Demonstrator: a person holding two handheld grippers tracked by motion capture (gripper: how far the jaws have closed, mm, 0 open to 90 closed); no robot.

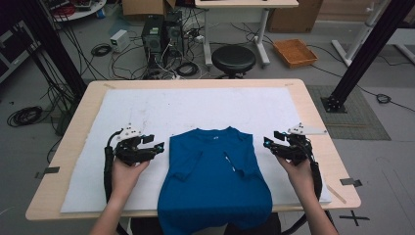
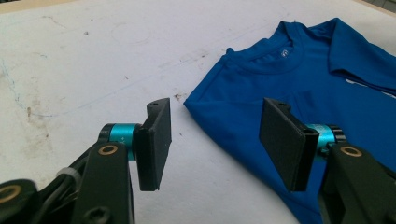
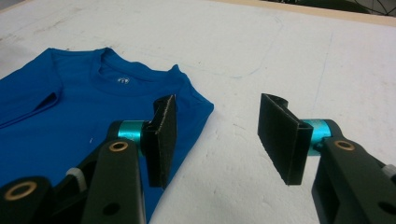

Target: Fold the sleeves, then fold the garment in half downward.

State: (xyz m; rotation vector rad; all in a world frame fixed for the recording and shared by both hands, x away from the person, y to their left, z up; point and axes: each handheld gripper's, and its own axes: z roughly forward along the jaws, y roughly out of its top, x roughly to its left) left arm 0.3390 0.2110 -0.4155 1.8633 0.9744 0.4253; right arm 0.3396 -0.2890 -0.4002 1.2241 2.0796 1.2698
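**Asker:** Blue cloth, is that what's on the table?

**Describer:** Yes, a blue T-shirt [image 1: 215, 181] lies front-up on a white mat [image 1: 147, 112] covering the table [image 1: 313, 112]. Its collar points away from the person; both sleeves are folded in over the chest, and the hem hangs over the near edge.

**Asker:** Where are the 2 grippers?

**Describer:** 1 on each side of the shirt, near shoulder level. The left gripper [image 2: 215, 140] hovers just beside the left shoulder, jaws wide apart, gripping nothing. The right gripper [image 3: 217, 140] mirrors it at the right shoulder, also wide open and empty.

**Asker:** How would the shirt handle?

**Describer:** Likely light, soft and limp, so it would sag and crease wherever unsupported. The fabric looks smooth, perhaps slightly slippery. Best holds seem to be the 2 folded side edges near the shoulders, pinching through both layers so the folds stay together.
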